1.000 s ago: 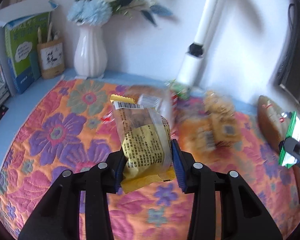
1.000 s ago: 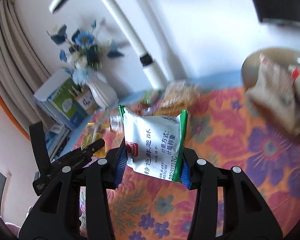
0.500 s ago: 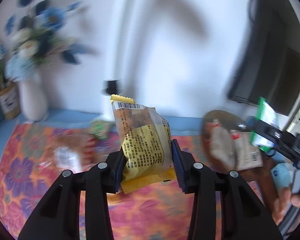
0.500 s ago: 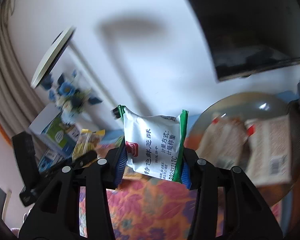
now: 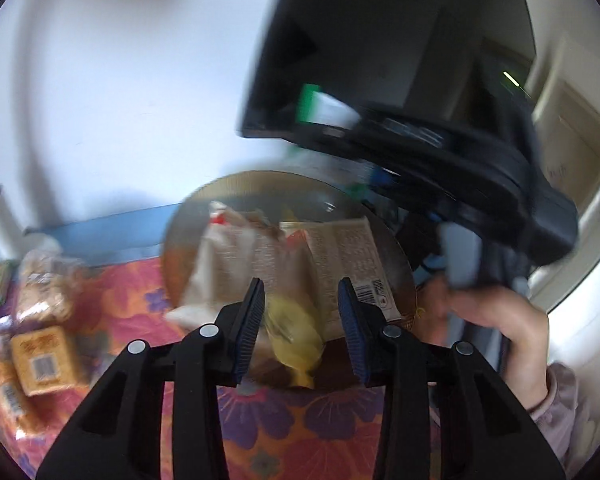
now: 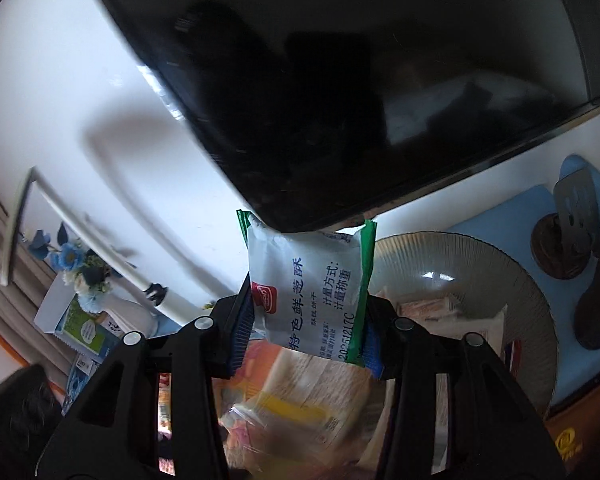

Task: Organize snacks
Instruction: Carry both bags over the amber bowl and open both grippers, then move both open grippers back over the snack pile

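L tool: jaws apart, yellow pkt loose between.
R tool: clamps green-white pkt, "20251217C".
Glass bowl: beige snack pkts inside.

The yellow packet between the left gripper's spread pads is motion-blurred, so its print is unreadable and whether it touches either pad cannot be told. The right gripper at 2 o'clock in the left view is smeared, its green-edged packet a streak. In the right view that packet hides part of the bowl's rim. Below it, packets toward 6 o'clock blur together behind the fingers.
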